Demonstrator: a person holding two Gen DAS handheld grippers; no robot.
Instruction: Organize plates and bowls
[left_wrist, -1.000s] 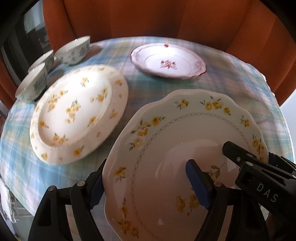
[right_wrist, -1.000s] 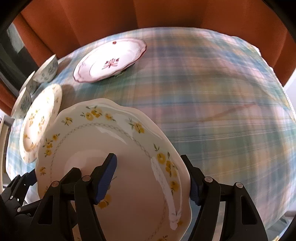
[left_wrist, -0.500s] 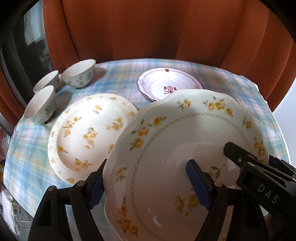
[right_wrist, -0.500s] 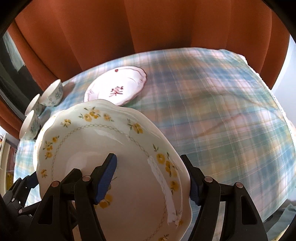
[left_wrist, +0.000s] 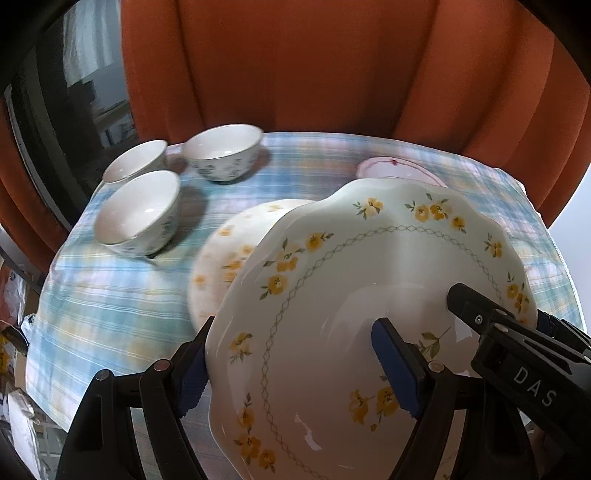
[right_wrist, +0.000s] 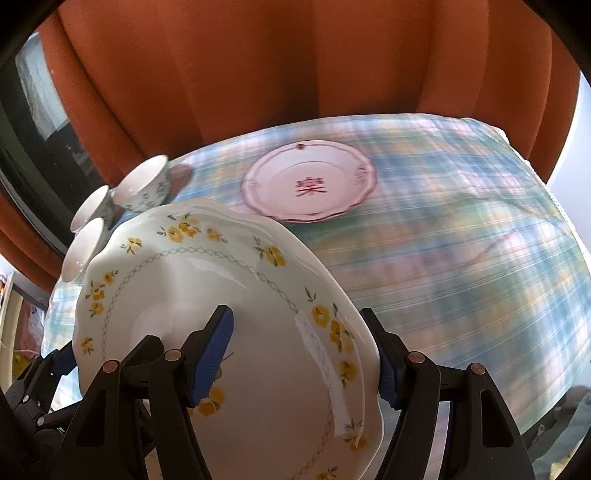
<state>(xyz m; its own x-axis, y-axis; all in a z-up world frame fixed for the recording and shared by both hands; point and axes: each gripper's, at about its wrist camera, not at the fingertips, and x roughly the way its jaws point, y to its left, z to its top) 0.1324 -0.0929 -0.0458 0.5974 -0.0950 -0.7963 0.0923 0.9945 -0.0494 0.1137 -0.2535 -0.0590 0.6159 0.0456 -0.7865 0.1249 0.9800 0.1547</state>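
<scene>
Since 1 second ago the scalloped plate (left_wrist: 369, 295) has risen clear of the bench (left_wrist: 110, 295), now hanging above the flowered plate (left_wrist: 229, 251), apparently for stacking. The left tool (left_wrist: 291, 363) and right tool (right_wrist: 306, 350) each clench its rim. Count: 3 plates, including the pink plate (right_wrist: 308, 181), and 3 bowls (left_wrist: 138, 212).

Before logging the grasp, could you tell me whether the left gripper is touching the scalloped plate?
Touching: in the left wrist view the left gripper straddles the scalloped plate, jaws pressed against its rim.
</scene>
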